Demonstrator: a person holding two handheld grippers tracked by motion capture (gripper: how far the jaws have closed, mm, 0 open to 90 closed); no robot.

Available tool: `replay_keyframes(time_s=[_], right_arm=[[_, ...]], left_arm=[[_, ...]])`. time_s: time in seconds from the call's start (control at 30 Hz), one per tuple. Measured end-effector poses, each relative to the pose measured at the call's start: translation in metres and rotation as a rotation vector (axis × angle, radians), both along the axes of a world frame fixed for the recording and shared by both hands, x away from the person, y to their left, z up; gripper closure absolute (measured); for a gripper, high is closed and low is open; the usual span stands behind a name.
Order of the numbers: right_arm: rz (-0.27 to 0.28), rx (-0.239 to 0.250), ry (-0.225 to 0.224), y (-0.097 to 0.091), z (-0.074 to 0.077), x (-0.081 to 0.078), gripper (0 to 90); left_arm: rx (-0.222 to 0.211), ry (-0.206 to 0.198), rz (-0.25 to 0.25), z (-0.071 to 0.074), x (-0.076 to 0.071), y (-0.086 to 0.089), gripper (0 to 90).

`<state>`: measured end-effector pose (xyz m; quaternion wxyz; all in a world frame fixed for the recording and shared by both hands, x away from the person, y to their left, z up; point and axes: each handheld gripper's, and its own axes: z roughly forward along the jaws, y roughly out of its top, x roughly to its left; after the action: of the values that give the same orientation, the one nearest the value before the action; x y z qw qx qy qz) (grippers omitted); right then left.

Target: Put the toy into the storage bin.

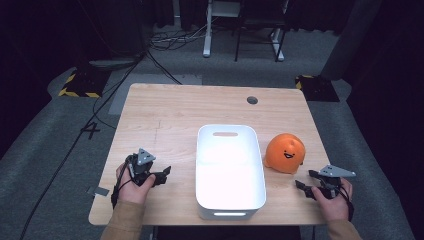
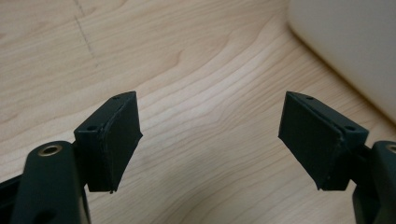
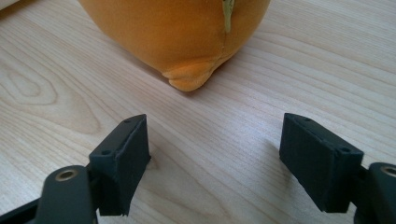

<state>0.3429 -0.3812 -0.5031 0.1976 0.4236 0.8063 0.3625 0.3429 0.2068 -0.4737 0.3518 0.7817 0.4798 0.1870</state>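
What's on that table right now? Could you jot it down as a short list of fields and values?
surface: wooden table with a round hole near its far edge
middle: white bin, nothing in it
right of bin: orange plush toy with a smiling face, resting on the wood, beside the bin
left gripper: jaws open, nothing between them, low over bare wood left of the bin
right gripper: jaws open, nothing between them, pointing at the toy, short of it

An orange plush toy [image 1: 284, 153] bears a black smiling face; the bin [image 1: 230, 200] is plain white; the table [image 1: 165, 120] shows pale wood grain.
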Motion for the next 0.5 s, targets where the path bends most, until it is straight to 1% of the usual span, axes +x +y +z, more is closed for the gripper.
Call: replay_keyframes(time_s=[0.03, 0.1, 0.13, 0.17, 0.27, 0.3, 0.37, 0.4, 0.43, 0.5], right_arm=[[0.000, 0.000, 0.000, 0.000, 0.000, 0.000, 24.5], [-0.001, 0.001, 0.000, 0.000, 0.000, 0.000, 24.6], [0.001, 0.000, 0.000, 0.000, 0.000, 0.000, 24.6], [-0.001, 0.001, 0.000, 0.000, 0.000, 0.000, 24.6], [-0.002, 0.005, 0.002, 0.000, 0.000, 0.000, 24.5], [0.000, 0.004, 0.001, 0.000, 0.000, 0.000, 24.5], [-0.001, 0.004, 0.002, 0.000, 0.000, 0.000, 24.4], [-0.003, 0.006, 0.005, 0.000, 0.000, 0.000, 24.2], [0.001, 0.003, 0.005, 0.000, 0.000, 0.000, 24.1], [0.000, 0.002, 0.007, 0.000, 0.000, 0.000, 24.1]], left_arm=[[0.013, 0.018, 0.001, -0.006, 0.002, 0.001, 21.2], [0.022, 0.034, 0.000, -0.011, 0.005, 0.003, 21.2], [0.035, 0.036, 0.006, -0.013, 0.005, 0.003, 21.3], [0.030, 0.043, 0.006, -0.015, 0.006, 0.004, 21.3], [0.038, 0.049, 0.010, -0.019, 0.007, 0.006, 21.3], [0.051, 0.061, 0.008, -0.021, 0.009, 0.008, 21.3], [0.061, 0.070, 0.009, -0.025, 0.010, 0.009, 21.4], [0.045, 0.048, 0.004, -0.028, 0.011, 0.010, 19.8], [0.045, 0.043, -0.004, -0.029, 0.012, 0.011, 18.4], [0.048, 0.051, -0.017, -0.028, 0.013, 0.012, 18.2]])
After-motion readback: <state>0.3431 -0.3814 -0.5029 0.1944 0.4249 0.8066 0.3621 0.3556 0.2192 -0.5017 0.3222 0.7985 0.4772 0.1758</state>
